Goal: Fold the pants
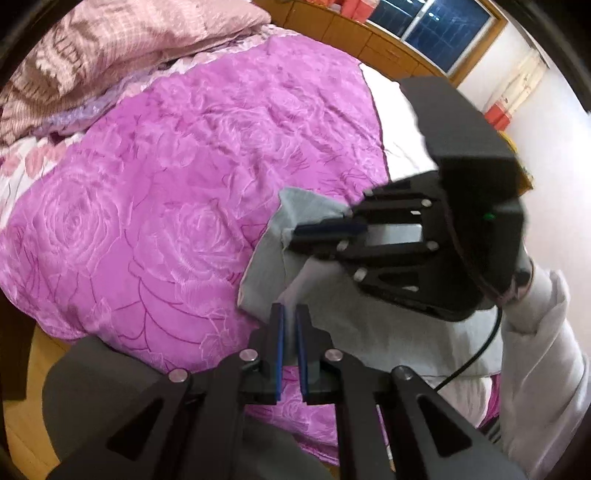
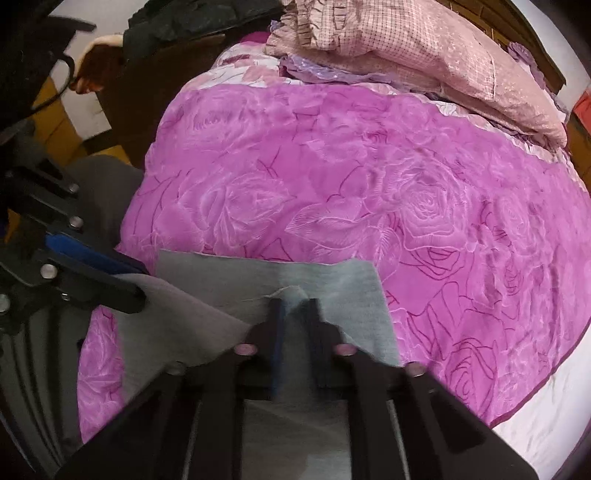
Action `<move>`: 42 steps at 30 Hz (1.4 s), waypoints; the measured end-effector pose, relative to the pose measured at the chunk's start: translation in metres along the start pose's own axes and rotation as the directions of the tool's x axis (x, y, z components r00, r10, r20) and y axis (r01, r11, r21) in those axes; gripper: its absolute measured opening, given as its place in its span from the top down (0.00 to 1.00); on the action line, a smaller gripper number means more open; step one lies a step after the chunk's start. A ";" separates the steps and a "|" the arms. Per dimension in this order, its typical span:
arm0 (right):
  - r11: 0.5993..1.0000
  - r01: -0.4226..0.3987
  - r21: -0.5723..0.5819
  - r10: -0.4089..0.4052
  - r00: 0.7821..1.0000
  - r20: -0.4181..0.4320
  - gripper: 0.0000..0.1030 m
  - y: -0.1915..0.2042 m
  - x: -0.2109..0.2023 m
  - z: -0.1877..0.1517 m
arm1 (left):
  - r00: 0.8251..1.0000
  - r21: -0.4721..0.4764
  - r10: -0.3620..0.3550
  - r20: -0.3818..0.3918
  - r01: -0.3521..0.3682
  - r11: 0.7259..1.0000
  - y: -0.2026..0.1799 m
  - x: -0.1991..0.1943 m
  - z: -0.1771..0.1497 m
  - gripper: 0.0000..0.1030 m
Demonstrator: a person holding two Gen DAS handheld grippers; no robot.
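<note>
Light grey pants [image 1: 332, 314] lie near the front edge of a purple rose-patterned bedspread [image 1: 166, 184]. In the left wrist view my left gripper [image 1: 290, 332] is shut on a fold of the grey cloth, which shows between its blue pads. My right gripper [image 1: 291, 236] comes in from the right and pinches the pants' raised far edge. In the right wrist view my right gripper [image 2: 295, 317] is shut on a ridge of the pants [image 2: 343, 295], and my left gripper [image 2: 142, 284] holds the cloth at the left, lifting it off the bed.
A pink checked quilt [image 2: 406, 48] is piled at the head of the bed. A white-sleeved arm [image 1: 535, 350] holds the right gripper. Wooden cabinets and a dark window [image 1: 424, 26] stand behind the bed. Wooden floor [image 1: 29, 406] shows beside it.
</note>
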State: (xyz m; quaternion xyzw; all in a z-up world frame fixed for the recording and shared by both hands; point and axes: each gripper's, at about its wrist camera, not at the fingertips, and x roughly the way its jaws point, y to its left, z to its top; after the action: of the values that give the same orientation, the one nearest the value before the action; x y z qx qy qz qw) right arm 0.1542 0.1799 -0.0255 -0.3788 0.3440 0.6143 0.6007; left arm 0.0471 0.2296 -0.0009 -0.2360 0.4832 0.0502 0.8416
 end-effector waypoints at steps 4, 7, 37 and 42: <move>0.997 0.057 0.042 -0.062 0.991 0.121 1.00 0.002 -0.023 -0.003 | 1.000 0.003 -0.013 0.024 0.013 1.000 0.000 -0.008 0.003 0.94; 0.990 0.091 0.104 -0.110 0.973 0.201 1.00 -0.005 -0.039 -0.001 | 0.999 0.022 -0.005 0.040 0.004 1.000 -0.004 -0.010 0.006 0.94; 0.995 0.094 0.036 -0.097 0.989 0.107 1.00 -0.009 -0.033 -0.009 | 1.000 -0.009 -0.008 0.015 0.008 1.000 0.008 0.008 0.009 0.94; 0.989 0.123 0.086 -0.134 0.982 0.134 1.00 -0.022 -0.042 -0.006 | 0.999 0.020 -0.013 0.046 0.012 1.000 0.003 -0.002 0.014 0.93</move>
State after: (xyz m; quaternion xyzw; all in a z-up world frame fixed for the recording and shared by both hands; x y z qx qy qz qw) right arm 0.1759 0.1555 0.0090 -0.3331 0.2994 0.5854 0.6758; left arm 0.0560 0.2383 0.0054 -0.2295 0.4624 0.0456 0.8552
